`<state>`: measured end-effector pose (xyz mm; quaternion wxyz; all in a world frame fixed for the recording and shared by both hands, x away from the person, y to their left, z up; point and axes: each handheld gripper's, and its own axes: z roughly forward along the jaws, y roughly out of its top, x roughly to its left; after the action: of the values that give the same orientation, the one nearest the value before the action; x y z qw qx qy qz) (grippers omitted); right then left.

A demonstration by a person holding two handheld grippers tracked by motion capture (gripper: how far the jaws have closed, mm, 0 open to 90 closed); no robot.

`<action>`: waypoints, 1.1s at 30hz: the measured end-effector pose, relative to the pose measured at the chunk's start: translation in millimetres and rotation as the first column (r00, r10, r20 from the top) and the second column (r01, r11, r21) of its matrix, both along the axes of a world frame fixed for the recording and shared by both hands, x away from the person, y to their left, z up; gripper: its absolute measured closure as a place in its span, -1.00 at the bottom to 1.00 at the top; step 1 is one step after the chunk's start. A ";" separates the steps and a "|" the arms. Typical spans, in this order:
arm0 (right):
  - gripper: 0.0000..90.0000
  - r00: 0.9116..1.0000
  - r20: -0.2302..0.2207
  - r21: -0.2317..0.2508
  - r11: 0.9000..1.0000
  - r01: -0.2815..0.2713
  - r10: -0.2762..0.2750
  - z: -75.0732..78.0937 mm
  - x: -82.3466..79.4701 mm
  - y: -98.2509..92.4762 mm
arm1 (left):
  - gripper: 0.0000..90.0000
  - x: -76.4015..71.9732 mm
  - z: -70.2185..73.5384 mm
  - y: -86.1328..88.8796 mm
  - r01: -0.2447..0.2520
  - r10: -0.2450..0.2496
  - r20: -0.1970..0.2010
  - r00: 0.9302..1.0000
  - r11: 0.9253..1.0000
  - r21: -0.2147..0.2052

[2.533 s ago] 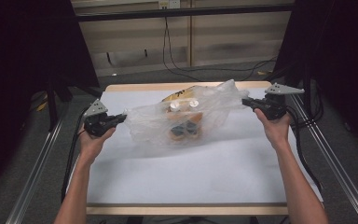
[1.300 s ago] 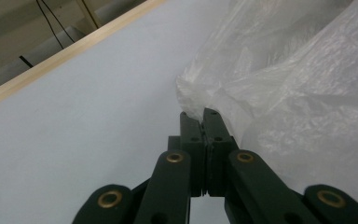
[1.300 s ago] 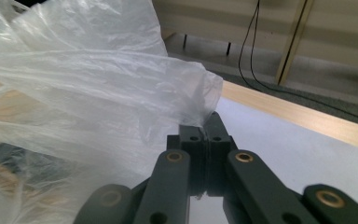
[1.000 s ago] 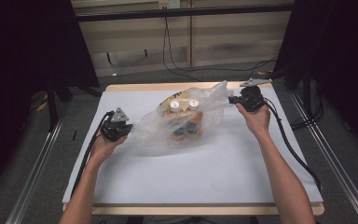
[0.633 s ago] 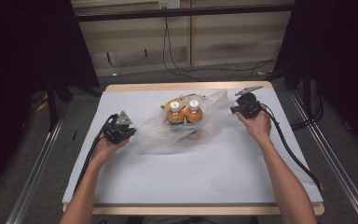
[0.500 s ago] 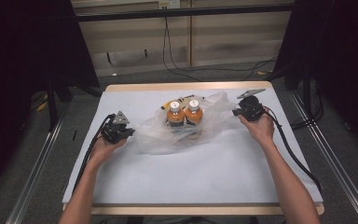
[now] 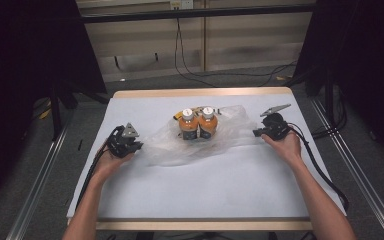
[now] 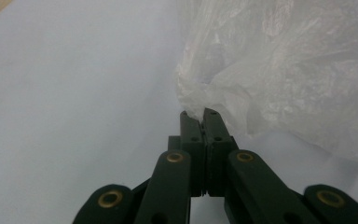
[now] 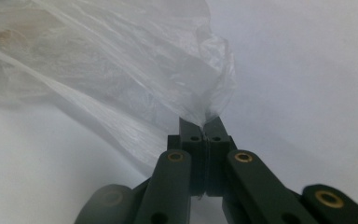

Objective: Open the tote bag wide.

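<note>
Looking down from the high view, we see a clear, crinkled bag [image 7: 200, 142] lying across the middle of the white table [image 7: 205, 190], with two orange bottles [image 7: 197, 125] standing upright side by side at its far-middle part. Each bottle has a white cap and a dark label; we cannot tell whether they stand inside the film or just on it. Something yellow and black [image 7: 192, 110] lies just behind them, too small to make out.

We hold the bag at both ends. Our left gripper [image 7: 130, 146] has its jaws pressed together on the bag's left tip; in the left gripper view the film [image 8: 279, 70] bunches right at the closed jaws. Our right gripper [image 7: 260, 132] likewise pinches the right tip, jaws together, the film [image 9: 135, 70] fanning out from them in the right gripper view.

So the bag's long axis runs left to right across the table, the right end slightly farther from us than the left.
</note>
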<state>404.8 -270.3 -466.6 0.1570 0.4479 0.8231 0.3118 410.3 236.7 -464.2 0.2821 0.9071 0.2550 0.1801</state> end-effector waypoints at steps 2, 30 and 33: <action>1.00 1.000 -0.017 0.017 1.000 0.005 -0.005 -3.4 -2.0 -1.2 | 0.99 -0.3 -0.6 1.7 0.001 -0.001 -0.014 1.000 1.000 -0.007; 0.59 0.996 0.007 0.047 0.995 -0.090 0.090 -11.3 -22.6 -8.6 | 0.62 -5.6 2.0 22.7 -0.007 -0.006 -0.071 0.997 0.984 -0.176; 0.17 0.996 0.048 0.114 0.990 -0.084 0.079 -1.9 -25.2 -11.2 | 0.32 -7.7 18.1 28.9 -0.012 0.002 -0.037 0.999 0.962 -0.272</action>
<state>379.6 -281.5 -468.5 0.1354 0.4153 0.8177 0.3749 402.6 265.7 -446.0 0.3988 0.8621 0.2855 0.1278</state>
